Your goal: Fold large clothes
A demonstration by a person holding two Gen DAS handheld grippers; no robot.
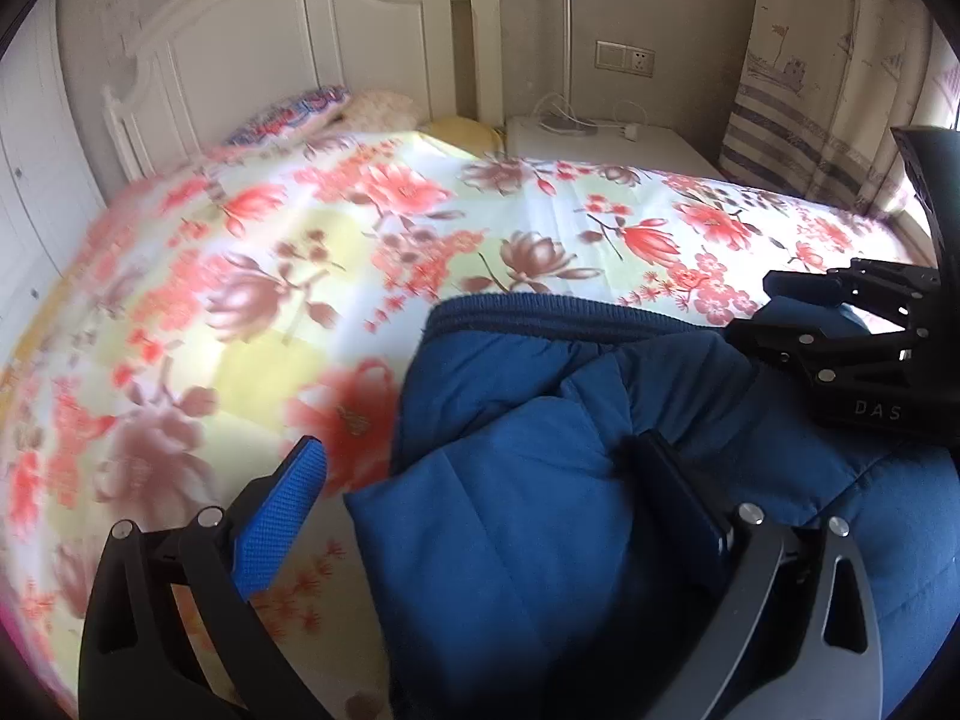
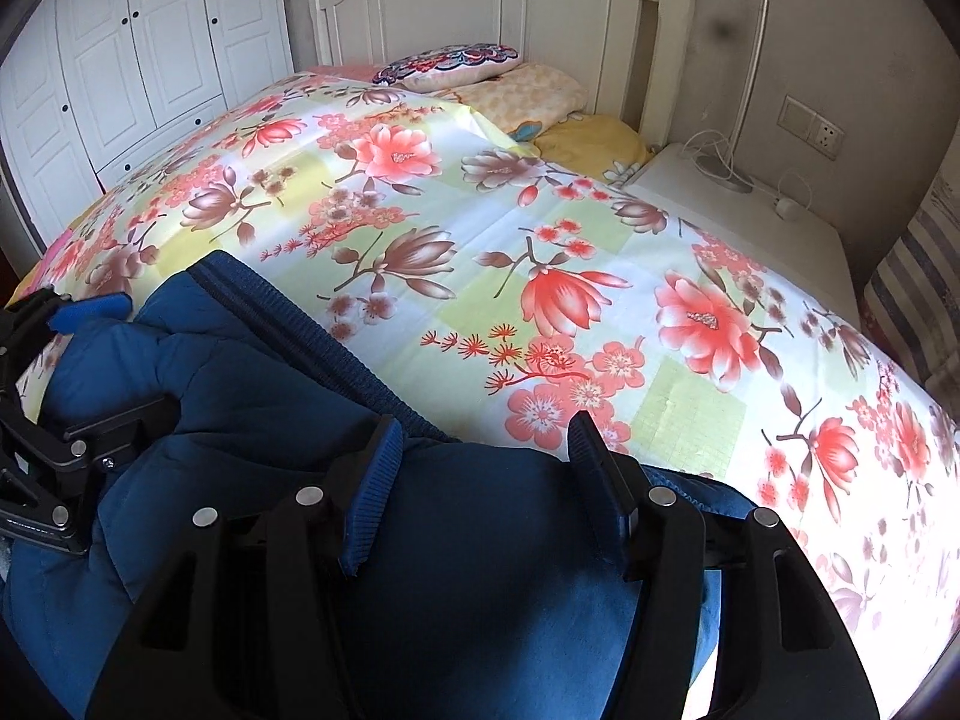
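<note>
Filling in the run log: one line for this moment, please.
task: fold jacket on bed | left gripper: open, astride jacket edge | right gripper: jacket between fingers, grip unclear

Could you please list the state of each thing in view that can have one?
Blue padded jacket: bunched on the bed, partly folded.
Left gripper: open, one finger on the jacket.
Right gripper: open, astride a jacket fold.
Floral bedspread: spread flat.
Wardrobe doors: closed.

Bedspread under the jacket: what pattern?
Bedspread: red-pink and brown flowers on white with pale green-yellow squares. Sharpest in the right wrist view.
</note>
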